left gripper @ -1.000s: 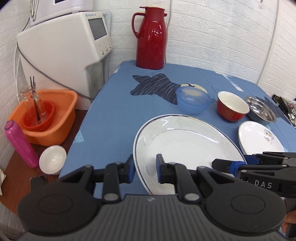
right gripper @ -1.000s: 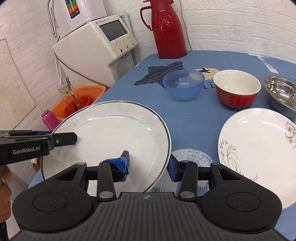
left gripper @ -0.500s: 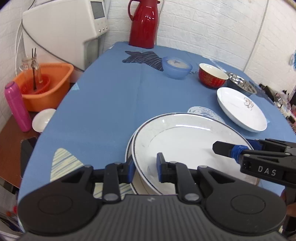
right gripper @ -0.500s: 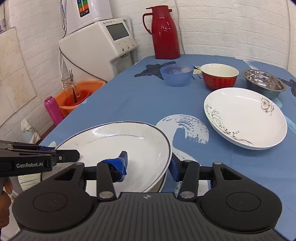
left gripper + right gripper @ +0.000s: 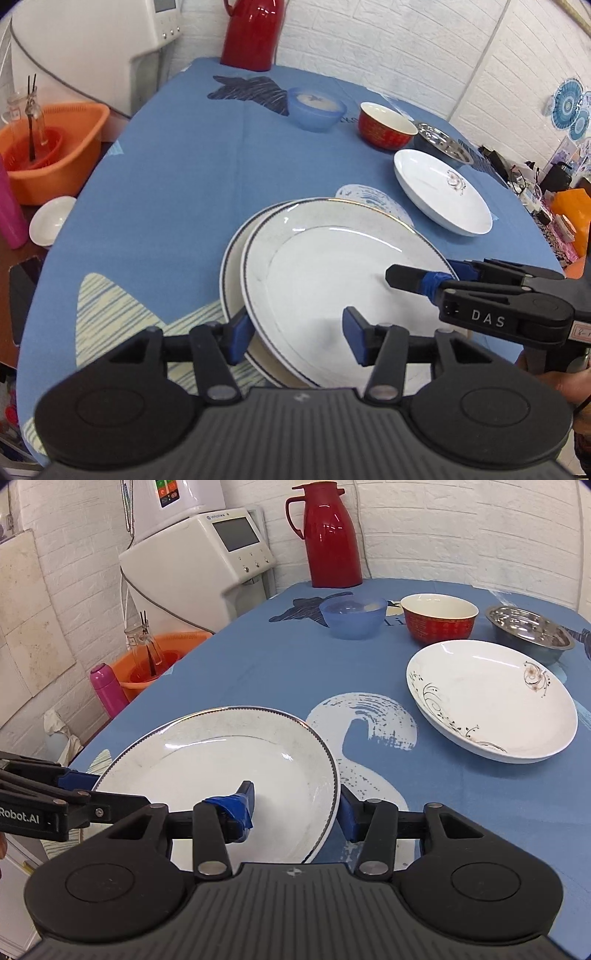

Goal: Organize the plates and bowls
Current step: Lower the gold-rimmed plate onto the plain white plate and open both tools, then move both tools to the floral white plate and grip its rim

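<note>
Plate (stacked on another), rim between both open grippers, left gripper, right gripper.

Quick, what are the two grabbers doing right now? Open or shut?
Left gripper: open, its fingers either side of the blue-rimmed plate's edge.
Right gripper: open too, straddling the same plate's rim.

Dark-rimmed white plate atop matching plate, slightly offset
</note>
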`<state>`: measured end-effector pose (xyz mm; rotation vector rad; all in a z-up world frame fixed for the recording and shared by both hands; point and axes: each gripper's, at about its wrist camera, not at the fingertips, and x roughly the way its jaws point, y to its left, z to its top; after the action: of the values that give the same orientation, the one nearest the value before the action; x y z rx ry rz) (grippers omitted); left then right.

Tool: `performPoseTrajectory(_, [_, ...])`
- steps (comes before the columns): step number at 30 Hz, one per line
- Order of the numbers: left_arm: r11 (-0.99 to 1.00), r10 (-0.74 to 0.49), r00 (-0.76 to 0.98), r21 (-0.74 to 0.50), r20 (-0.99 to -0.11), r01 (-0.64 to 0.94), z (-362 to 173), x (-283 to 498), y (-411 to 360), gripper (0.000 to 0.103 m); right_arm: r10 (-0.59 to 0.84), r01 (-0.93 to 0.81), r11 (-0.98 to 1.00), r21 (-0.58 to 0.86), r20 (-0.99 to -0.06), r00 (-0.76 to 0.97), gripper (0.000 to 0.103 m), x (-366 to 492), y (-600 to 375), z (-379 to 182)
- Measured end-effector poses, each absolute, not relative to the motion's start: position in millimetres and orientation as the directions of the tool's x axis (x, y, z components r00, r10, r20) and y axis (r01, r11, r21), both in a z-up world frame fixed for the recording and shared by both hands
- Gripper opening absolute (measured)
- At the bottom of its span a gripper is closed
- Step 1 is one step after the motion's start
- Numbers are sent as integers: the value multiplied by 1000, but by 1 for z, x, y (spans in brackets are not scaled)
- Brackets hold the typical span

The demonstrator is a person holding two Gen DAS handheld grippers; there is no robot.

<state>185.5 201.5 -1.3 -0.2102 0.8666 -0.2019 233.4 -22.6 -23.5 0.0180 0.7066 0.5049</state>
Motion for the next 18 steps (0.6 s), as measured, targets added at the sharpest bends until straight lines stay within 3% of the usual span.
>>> performPoseTrajectory(6, [941, -322, 582, -317, -747, 114, 7, 183, 214, 57, 431, -445, 884, 144, -619, 656, 32, 236, -21, -25])
performPoseTrajectory(9, [959, -275, 570, -265, -774, 103, 9, 180, 218, 59, 433, -436, 886, 160, -624, 651, 32, 239, -24, -27])
performPoseTrajectory(18, [978, -201, 645, -192, -737, 86, 26, 180, 215, 59, 481, -446, 869, 215, -578, 659, 32, 228, -46, 0])
